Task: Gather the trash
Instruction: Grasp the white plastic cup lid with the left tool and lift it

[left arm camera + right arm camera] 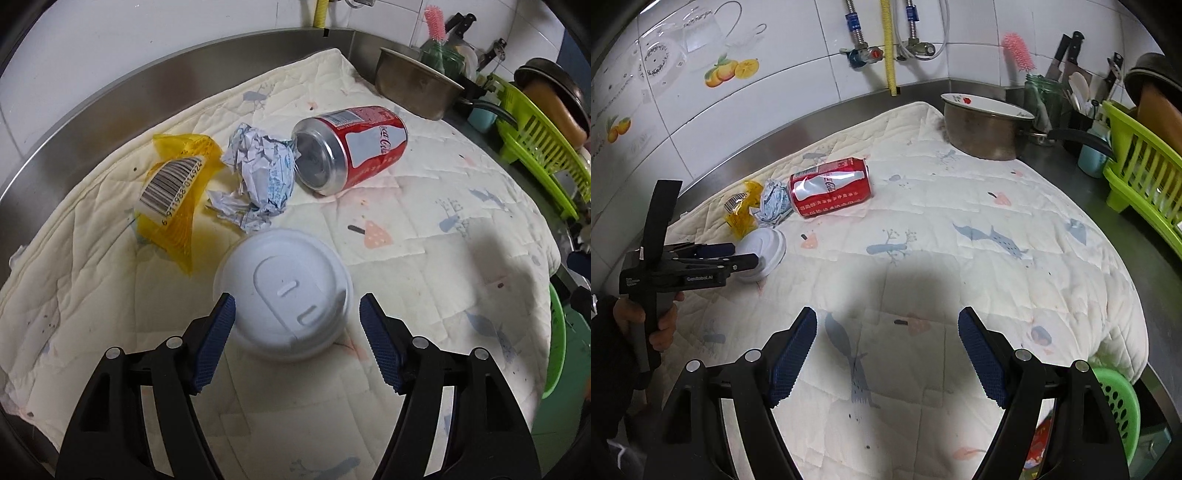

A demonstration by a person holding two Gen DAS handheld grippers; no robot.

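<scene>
A white lidded cup (pixel 284 295) is standing upright on a quilted cloth (pixel 424 229) spread over a steel bench (pixel 92 107), with the left tool (pixel 297 306) hovering around it — blue pads on either side of the lid, the left one at its rim, though actual contact is hard to judge. Just beyond the cup, three more pieces of trash are lying close together: a yellow wrapper (pixel 173 195) with a barcode, a crumpled paper ball (pixel 258 173) and a red soda can (pixel 351 147) on its side, the paper sitting between the other two. The right tool (pixel 886 325) is hanging wide and empty over bare cloth, well apart from the pile — a green basket (pixel 1119 406) is showing beyond the bench edge at lower right.
</scene>
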